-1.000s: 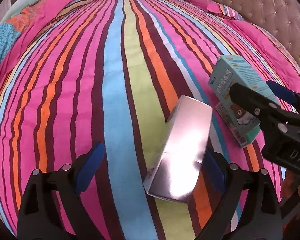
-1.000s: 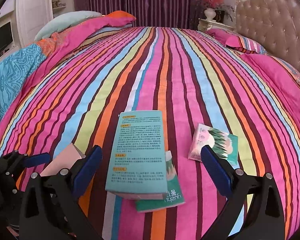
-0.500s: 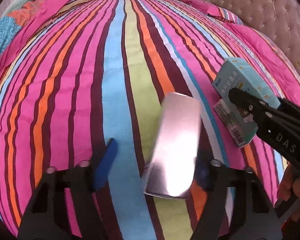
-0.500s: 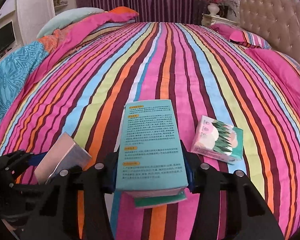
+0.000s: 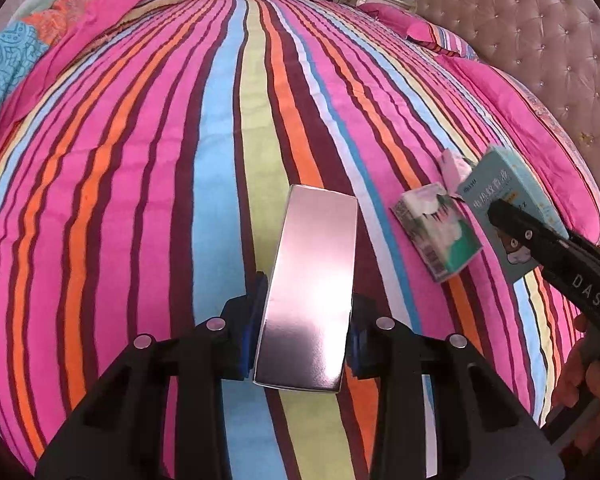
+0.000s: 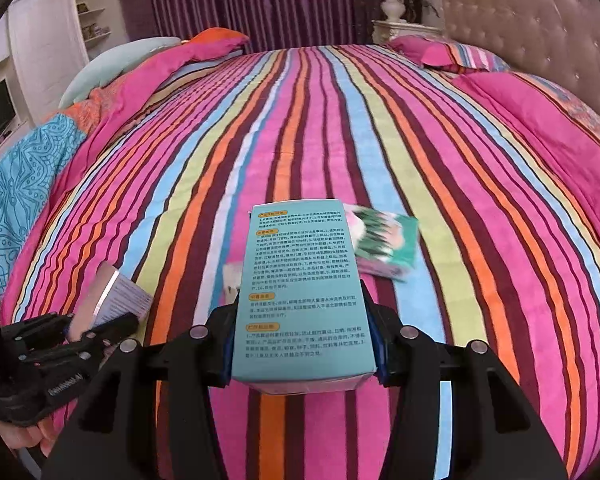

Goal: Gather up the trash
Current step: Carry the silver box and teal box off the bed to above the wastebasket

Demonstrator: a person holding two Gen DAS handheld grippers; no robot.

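My left gripper [image 5: 306, 330] is shut on a shiny silver box [image 5: 312, 292] and holds it above the striped bed; the box also shows in the right wrist view [image 6: 112, 296]. My right gripper [image 6: 304, 340] is shut on a teal box with printed text [image 6: 300, 292], lifted off the bed; it appears in the left wrist view [image 5: 500, 208]. A green and white tissue pack [image 5: 436, 236] lies on the bedspread between the two boxes. It also shows in the right wrist view [image 6: 384, 244], beyond the teal box.
The striped bedspread [image 6: 300, 120] fills both views. A tufted headboard [image 5: 540, 48] stands at the right, with pink pillows [image 6: 452, 54] near it. A folded blue and pink quilt [image 6: 40, 168] lies along the left edge. White shelves [image 6: 60, 40] stand at far left.
Both grippers went from open to shut, the left on the silver box, the right on the teal box. Both boxes have lifted off the bed, uncovering the tissue pack.
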